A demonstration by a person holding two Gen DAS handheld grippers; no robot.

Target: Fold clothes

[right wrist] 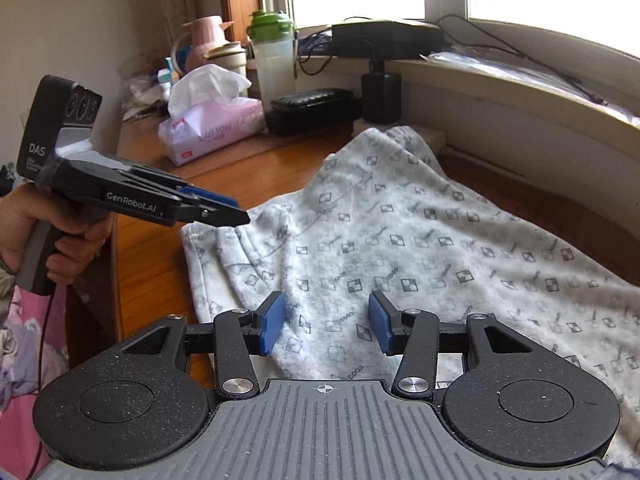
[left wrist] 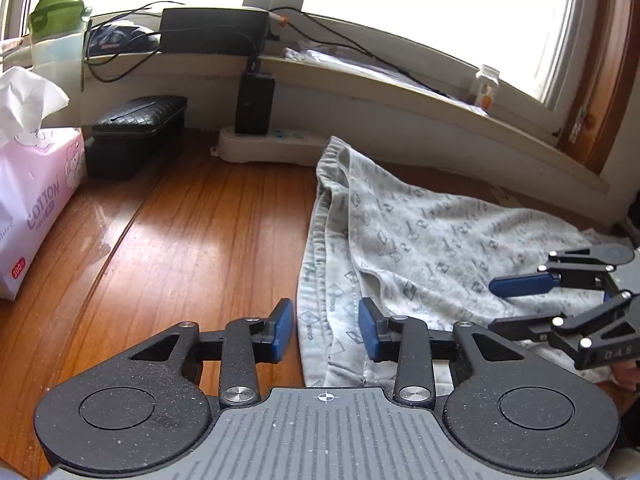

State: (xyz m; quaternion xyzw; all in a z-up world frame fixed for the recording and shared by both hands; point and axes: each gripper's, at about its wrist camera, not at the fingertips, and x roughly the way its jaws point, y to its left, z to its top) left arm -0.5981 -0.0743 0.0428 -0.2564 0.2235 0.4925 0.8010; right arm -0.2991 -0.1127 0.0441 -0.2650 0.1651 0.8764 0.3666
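The left gripper (left wrist: 327,330) and the right gripper (right wrist: 327,322) are both hovering with jaws apart and empty over the near edge of the patterned grey garment (left wrist: 420,240), which is lying partly folded on the wooden table (left wrist: 180,220). If a pad is catching only the top layer, the fold is probably going to slip or bunch. The tissue pack (left wrist: 36,200), black case (left wrist: 136,132) and power strip (left wrist: 268,146) are standing near, limiting room on that side.

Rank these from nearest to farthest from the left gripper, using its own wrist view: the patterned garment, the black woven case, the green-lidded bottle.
1. Patterned garment, directly under the left gripper, extending right.
2. Black woven case, back left on the table.
3. Green-lidded bottle, far left, on the windowsill.
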